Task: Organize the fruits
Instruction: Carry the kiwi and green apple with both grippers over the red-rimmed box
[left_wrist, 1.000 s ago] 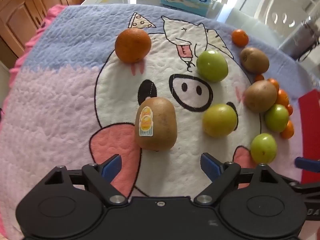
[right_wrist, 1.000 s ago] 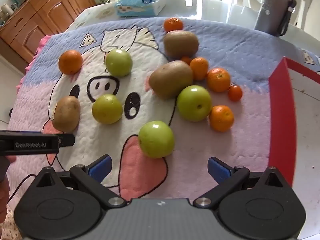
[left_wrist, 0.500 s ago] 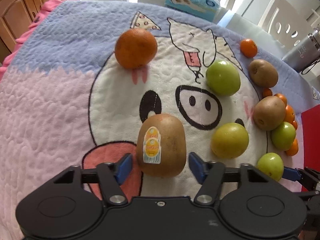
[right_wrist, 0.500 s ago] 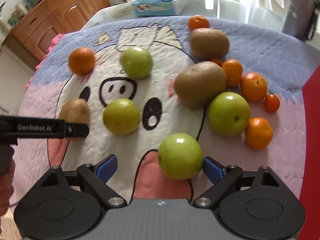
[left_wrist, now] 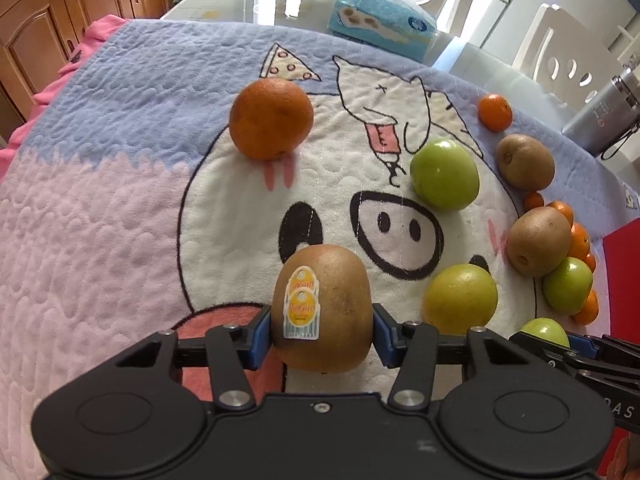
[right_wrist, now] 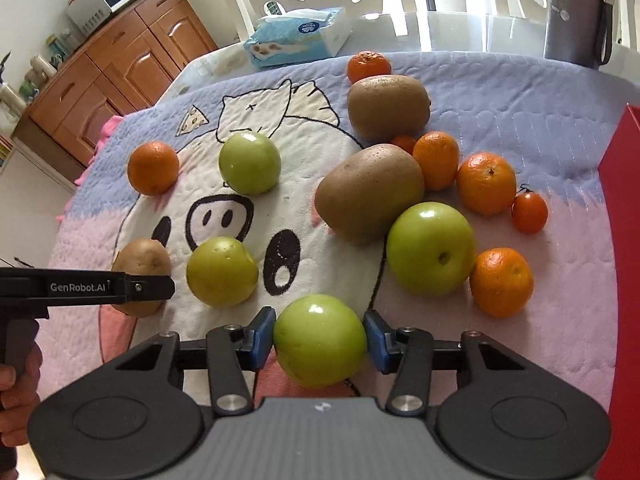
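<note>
My left gripper (left_wrist: pixel 320 338) is shut on a brown kiwi with a yellow sticker (left_wrist: pixel 326 308), its blue pads pressing both sides; the kiwi rests on the cartoon blanket (left_wrist: pixel 100 220). My right gripper (right_wrist: pixel 320 340) is shut on a green apple (right_wrist: pixel 320 340) on the same blanket. In the right wrist view the left gripper (right_wrist: pixel 86 288) reaches in from the left over that kiwi (right_wrist: pixel 140 260). Loose fruit lies around: a large orange (left_wrist: pixel 272 118), green apples (left_wrist: pixel 445 174) (right_wrist: pixel 431 248) (right_wrist: pixel 222 272), kiwis (right_wrist: pixel 368 192) (right_wrist: pixel 387 106) and several small oranges (right_wrist: pixel 501 282).
A red tray's edge (right_wrist: pixel 622 240) stands at the right. A blue tissue pack (right_wrist: pixel 298 36) and a grey flask (right_wrist: pixel 576 12) sit on the glass table beyond the blanket. White chairs stand behind; wooden cabinets are at the left.
Both grippers moved forward and closed: the left jaws went from wide open to clamped on the sticker kiwi, the right jaws from open to clamped on the nearest green apple.
</note>
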{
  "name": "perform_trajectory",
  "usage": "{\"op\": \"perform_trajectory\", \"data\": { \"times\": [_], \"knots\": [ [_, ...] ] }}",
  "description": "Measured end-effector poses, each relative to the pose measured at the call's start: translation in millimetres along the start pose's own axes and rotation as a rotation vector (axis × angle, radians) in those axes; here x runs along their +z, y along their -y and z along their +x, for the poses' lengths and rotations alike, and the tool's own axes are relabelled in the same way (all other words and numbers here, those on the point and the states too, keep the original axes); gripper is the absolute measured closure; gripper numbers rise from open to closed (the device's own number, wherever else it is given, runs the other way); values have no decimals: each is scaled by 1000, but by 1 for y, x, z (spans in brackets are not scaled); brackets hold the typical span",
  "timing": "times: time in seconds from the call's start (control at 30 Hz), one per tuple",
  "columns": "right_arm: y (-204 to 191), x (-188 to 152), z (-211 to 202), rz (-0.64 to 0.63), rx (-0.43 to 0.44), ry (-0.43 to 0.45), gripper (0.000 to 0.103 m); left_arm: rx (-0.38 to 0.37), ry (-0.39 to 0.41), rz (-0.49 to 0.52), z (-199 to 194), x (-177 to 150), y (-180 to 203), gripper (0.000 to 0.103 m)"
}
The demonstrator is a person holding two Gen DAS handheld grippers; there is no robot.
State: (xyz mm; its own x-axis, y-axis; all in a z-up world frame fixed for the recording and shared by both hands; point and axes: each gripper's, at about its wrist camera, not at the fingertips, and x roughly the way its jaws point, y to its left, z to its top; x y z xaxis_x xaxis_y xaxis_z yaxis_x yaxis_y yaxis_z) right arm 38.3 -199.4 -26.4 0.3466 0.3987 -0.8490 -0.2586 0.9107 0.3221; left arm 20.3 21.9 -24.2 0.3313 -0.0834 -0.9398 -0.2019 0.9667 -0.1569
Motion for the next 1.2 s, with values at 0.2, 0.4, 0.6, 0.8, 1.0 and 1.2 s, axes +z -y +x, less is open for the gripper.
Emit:
{"op": "perform_trajectory", "data": {
  "times": [0.2,0.4,0.6,0.8,1.0,1.2],
  "knots": [
    [-2,0,-18,1,56,48,53,-10,98,-32,-23,-8,-3,44],
    [9,2,-52,18,78,134,53,-44,173,-18,-56,-8,17,44],
    [51,2,-107,107,21,290,53,-111,246,108,-82,19,82,44],
    [117,-22,-150,193,-132,360,53,-221,256,284,-81,32,184,44],
    [183,-72,-169,334,-238,305,53,-352,207,437,-74,5,283,44],
    [218,-105,-172,396,-222,241,53,-380,82,557,-41,-37,345,44]
  ]
}}
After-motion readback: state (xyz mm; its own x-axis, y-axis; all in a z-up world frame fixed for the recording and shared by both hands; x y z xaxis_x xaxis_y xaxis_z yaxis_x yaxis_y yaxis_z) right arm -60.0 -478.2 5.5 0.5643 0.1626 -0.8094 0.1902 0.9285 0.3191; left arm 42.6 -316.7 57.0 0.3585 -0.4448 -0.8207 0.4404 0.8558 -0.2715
